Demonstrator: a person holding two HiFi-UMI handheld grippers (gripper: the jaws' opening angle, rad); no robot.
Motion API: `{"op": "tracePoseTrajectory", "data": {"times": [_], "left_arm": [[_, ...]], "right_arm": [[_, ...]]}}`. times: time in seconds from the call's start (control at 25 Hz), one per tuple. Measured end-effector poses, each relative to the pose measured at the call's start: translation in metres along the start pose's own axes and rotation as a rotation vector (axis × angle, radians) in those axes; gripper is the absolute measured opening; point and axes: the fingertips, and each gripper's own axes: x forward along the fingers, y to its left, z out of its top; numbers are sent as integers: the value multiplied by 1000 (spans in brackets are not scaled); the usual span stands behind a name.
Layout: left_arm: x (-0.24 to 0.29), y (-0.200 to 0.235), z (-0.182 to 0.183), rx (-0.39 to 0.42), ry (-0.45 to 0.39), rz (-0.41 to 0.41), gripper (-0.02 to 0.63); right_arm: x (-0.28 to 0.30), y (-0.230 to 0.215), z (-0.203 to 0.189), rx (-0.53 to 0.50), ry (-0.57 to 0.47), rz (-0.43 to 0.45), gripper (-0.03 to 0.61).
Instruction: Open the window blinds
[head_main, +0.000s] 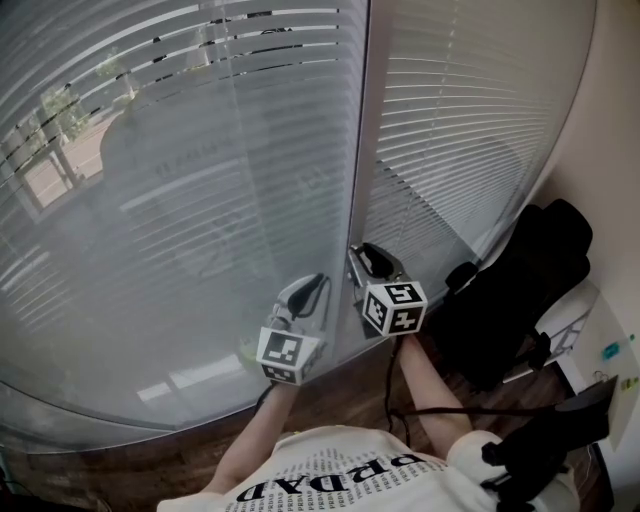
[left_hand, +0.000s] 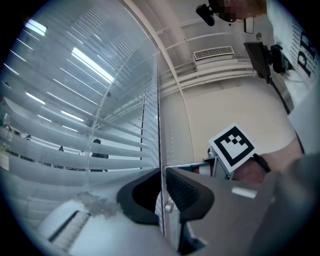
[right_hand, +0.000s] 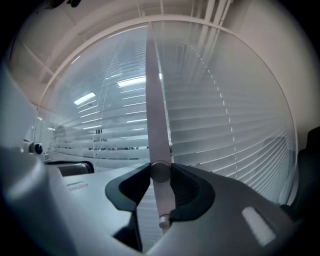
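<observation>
Your right gripper (right_hand: 160, 175) has its jaws clamped on the tilt wand (right_hand: 155, 100) before the closed blinds (head_main: 200, 170); the left gripper (left_hand: 161, 175) pinches a thin cord (left_hand: 159, 110) — over-twist and the wand could slip free.

Blinds (head_main: 200, 200), top and sides cropped

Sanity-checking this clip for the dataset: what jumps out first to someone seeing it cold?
White slat blinds fill the view ahead. Both grippers are clamped on hanging rods by the frame between the two blinds: the right gripper on a grey wand, the left gripper on a thin clear rod. A bulky black object sits at the lower right.
</observation>
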Motion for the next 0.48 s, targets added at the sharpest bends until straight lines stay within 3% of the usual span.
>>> {"op": "tracePoseTrajectory", "data": {"times": [0.12, 0.2, 0.48], "left_arm": [[1, -2, 0, 2, 0, -4, 26], [1, -2, 1, 2, 0, -7, 26], [1, 1, 2, -6, -3, -5, 26]], "right_arm": [[0, 0, -1, 22, -2, 8, 133], [-1, 0, 0, -64, 2, 4, 135], [-11, 13, 5, -697, 68, -18, 166]]}}
